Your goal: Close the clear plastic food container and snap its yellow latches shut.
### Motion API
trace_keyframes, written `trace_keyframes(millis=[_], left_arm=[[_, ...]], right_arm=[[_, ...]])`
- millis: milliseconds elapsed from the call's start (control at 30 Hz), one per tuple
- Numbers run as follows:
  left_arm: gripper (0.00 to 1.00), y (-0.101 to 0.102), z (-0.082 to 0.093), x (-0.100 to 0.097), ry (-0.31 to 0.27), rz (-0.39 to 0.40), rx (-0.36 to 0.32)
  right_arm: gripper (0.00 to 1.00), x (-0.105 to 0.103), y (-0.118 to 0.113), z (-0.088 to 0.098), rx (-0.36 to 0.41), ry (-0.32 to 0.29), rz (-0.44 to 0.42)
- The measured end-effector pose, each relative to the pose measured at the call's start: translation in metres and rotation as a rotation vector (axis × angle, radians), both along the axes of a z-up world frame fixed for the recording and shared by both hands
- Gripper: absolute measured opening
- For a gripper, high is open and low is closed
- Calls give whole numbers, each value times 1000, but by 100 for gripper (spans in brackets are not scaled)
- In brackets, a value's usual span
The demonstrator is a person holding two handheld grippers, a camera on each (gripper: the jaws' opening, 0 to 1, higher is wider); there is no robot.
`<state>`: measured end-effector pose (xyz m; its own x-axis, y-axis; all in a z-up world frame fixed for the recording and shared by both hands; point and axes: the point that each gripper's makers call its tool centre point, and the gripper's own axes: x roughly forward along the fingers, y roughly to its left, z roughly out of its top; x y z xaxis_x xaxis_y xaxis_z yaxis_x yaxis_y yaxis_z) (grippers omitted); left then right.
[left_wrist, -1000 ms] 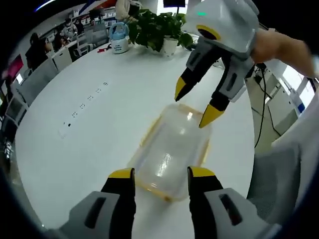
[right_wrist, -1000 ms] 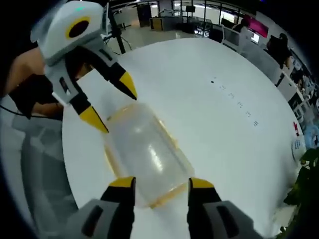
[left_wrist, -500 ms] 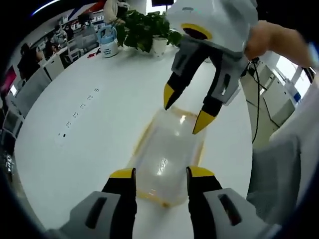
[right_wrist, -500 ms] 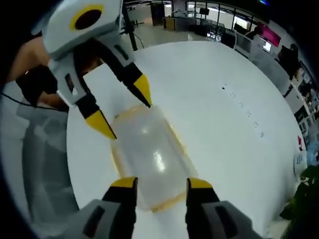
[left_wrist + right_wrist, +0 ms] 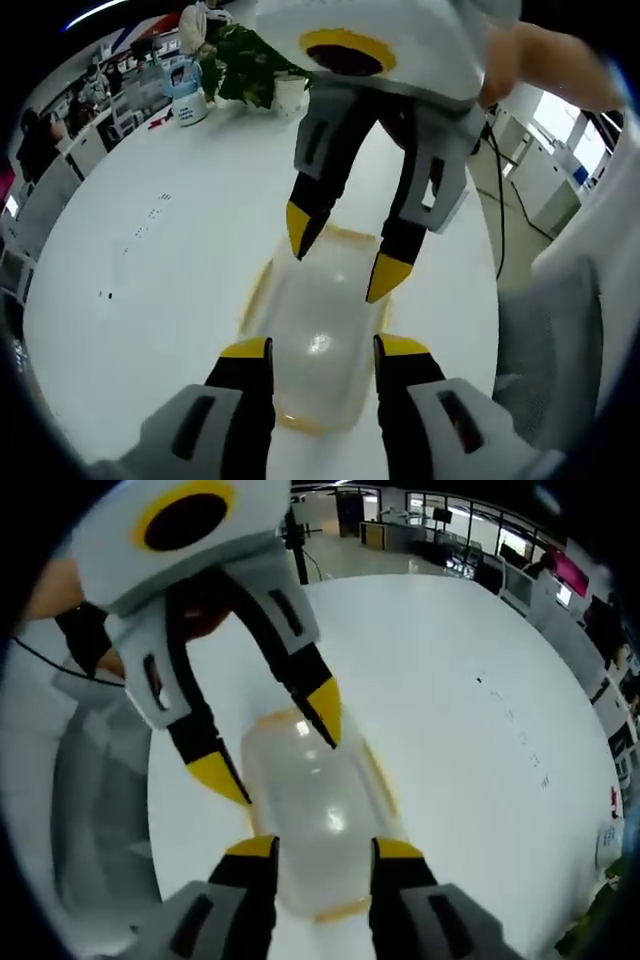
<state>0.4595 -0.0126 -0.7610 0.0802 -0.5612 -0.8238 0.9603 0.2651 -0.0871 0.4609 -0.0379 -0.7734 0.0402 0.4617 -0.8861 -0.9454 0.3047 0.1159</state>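
Down at the bottom of the left gripper view, the left gripper (image 5: 318,347) holds its two yellow-tipped jaws spread wide, one on each side of the near end of the clear plastic food container (image 5: 318,330), with nothing pinched between them. Opposite it, the right gripper (image 5: 340,255) comes down from the top of that view, jaws likewise parted, its yellow tips poised at the container's far end; whether they touch the plastic cannot be told.

From the right gripper view the arrangement mirrors itself: the right gripper (image 5: 322,848) straddles the near end of the container (image 5: 315,800) with jaws apart, and the left gripper (image 5: 275,745) reaches in from the upper left with its tips over the far end. The lid lies on the container, edged by yellow latches (image 5: 255,290) along its sides.

The container sits on a white table (image 5: 150,260). Across the table stand a potted plant (image 5: 250,70) and a blue-capped bottle (image 5: 187,90).
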Motion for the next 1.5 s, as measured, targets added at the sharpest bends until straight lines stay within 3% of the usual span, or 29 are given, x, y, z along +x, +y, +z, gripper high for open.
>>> trace_keyframes(millis=[433,900,1200,1500], left_arm=[[35,0,-3,6,-15,-2,6],[34,-1,-9,10,-14,27,13],[34,-4,-13,4,14,35,3],[37,-5,-13,-6,-14,8,12]], right_arm=[[32,1,7,-2,6,-20,57],[32,10,15,-2,35,-15,62],[32,18,16,-1,41,-16,67],[34,23,15,-6,29,-13,80]])
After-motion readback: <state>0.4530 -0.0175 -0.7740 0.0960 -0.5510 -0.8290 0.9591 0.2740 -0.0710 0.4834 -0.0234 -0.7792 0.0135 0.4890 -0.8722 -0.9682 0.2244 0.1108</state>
